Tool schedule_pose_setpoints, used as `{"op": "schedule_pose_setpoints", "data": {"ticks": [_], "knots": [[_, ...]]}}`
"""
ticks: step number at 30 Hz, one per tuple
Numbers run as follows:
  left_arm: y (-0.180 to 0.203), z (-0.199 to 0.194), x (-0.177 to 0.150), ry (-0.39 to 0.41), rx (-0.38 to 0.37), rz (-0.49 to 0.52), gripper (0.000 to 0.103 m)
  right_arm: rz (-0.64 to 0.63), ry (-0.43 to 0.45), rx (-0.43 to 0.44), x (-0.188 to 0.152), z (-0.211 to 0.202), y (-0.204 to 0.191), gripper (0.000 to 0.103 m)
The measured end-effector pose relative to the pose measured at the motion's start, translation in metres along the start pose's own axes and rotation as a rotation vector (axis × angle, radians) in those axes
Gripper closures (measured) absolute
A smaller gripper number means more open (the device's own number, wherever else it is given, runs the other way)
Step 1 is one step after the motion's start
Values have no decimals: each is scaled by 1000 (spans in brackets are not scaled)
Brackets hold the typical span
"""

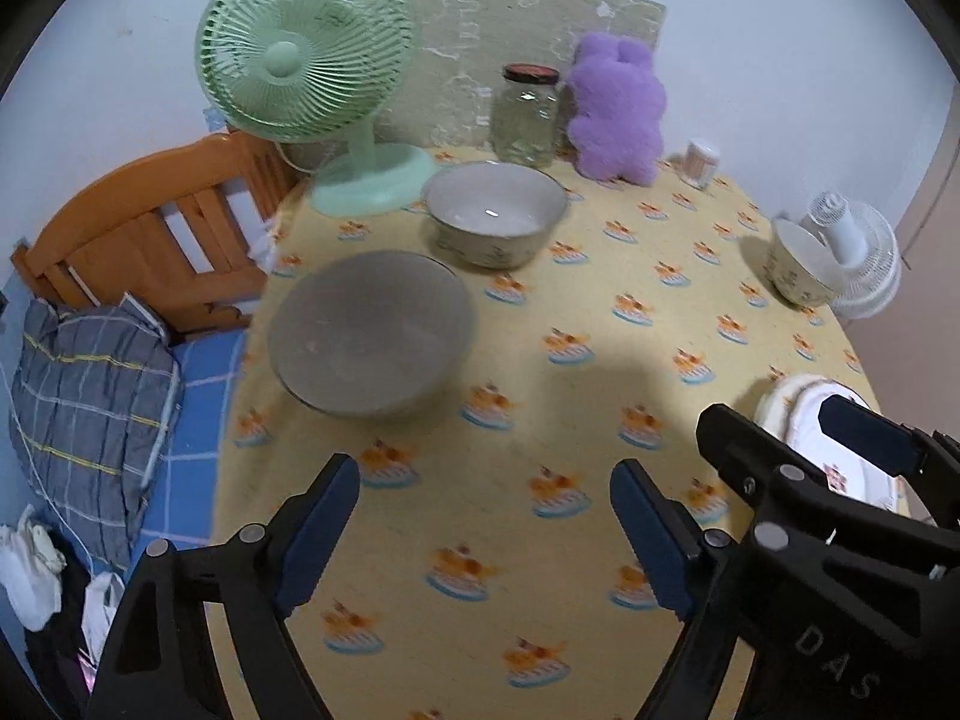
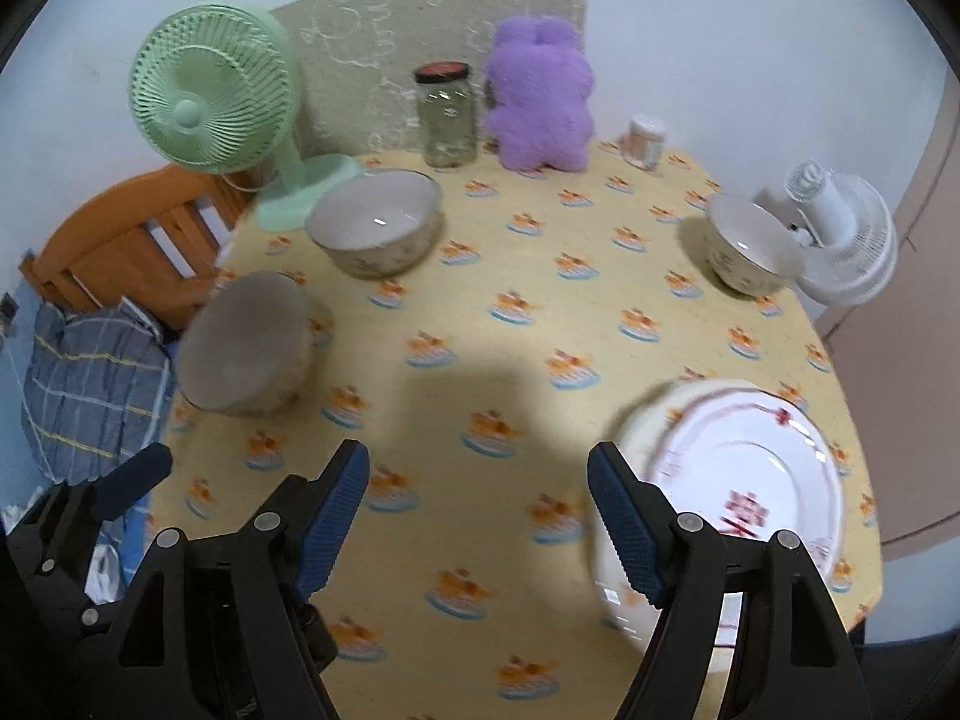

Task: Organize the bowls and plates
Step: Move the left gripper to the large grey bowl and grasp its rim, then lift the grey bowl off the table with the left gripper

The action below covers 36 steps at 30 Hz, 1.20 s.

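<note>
From my left wrist, my left tongs point(image 1: 486, 525) hang above the counter point(image 1: 600, 312) with their pads wide apart and nothing between them. Ahead of them sits a grey bowl point(image 1: 369, 333), blurred, near the counter's left edge. Behind it stands a white bowl point(image 1: 495, 213), just beside the base of the green fan point(image 1: 306, 42). A small bowl point(image 1: 795, 267) sits at the far right edge, in front of a white fan point(image 1: 858, 264). My right tongs point(image 1: 804, 450) reach in from the right, over a plate point(image 1: 798, 420) at the near right edge. A jar point(image 1: 528, 114), a purple toy point(image 1: 618, 108) and a little pot point(image 1: 699, 162) line the back. A bed point(image 1: 90, 372) lies to the left.

From my right wrist, my right tongs point(image 2: 480, 516) are spread open too, empty, above the cloth. The plate point(image 2: 750, 480) lies just beside the right pad, partly behind it; I cannot tell if they touch. The grey bowl point(image 2: 246, 345) sits far left, the white bowl point(image 2: 378, 222) behind it, the small bowl point(image 2: 747, 243) far right, all well apart. One pad of my left tongs point(image 2: 135, 477) shows at the lower left.
</note>
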<state>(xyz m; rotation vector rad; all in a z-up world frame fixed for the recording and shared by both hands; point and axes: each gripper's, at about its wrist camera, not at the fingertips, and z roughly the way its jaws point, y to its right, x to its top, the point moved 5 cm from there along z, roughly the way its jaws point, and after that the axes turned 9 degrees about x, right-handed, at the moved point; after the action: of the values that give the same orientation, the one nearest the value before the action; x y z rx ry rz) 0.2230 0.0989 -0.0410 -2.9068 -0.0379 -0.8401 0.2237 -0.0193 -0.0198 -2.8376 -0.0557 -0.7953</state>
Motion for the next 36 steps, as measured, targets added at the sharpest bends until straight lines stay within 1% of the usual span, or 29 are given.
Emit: {"op": "schedule_pose_setpoints", "data": {"ticks": [5, 8, 15, 19, 24, 25, 27, 29, 30, 31, 32, 34, 36], "knots": [[-30, 17, 18, 14, 38, -28, 18, -23, 12, 29, 20, 22, -28, 25], [-45, 27, 30, 46, 66, -28, 21, -61, 27, 52, 35, 37, -46, 25], [-71, 61, 47, 30, 97, -34, 22, -91, 22, 56, 57, 77, -76, 25], [-79, 84, 53, 5, 87, -52, 29, -100, -7, 49, 67, 101, -85, 25], [-87, 107, 58, -12, 115, -64, 34, -71, -24, 50, 70, 129, -87, 25], [-86, 112, 58, -17, 117, -60, 37, -67, -27, 49, 70, 133, -87, 26], [-84, 119, 57, -28, 101, -57, 39, -66, -39, 54, 69, 142, -89, 34], [-83, 125, 55, -53, 69, -64, 45, -55, -56, 66, 68, 149, -90, 43], [-81, 126, 55, -59, 57, -62, 55, -56, -60, 77, 68, 152, -91, 47], [-81, 126, 54, -53, 77, -56, 61, -62, -66, 75, 67, 155, -91, 62], [-82, 127, 54, -53, 91, -53, 61, -69, -78, 68, 67, 158, -91, 68], [-83, 127, 53, -54, 85, -60, 63, -65, -82, 90, 66, 160, -93, 71], [-84, 126, 53, -55, 76, -62, 64, -65, -76, 102, 66, 158, -94, 72]]}}
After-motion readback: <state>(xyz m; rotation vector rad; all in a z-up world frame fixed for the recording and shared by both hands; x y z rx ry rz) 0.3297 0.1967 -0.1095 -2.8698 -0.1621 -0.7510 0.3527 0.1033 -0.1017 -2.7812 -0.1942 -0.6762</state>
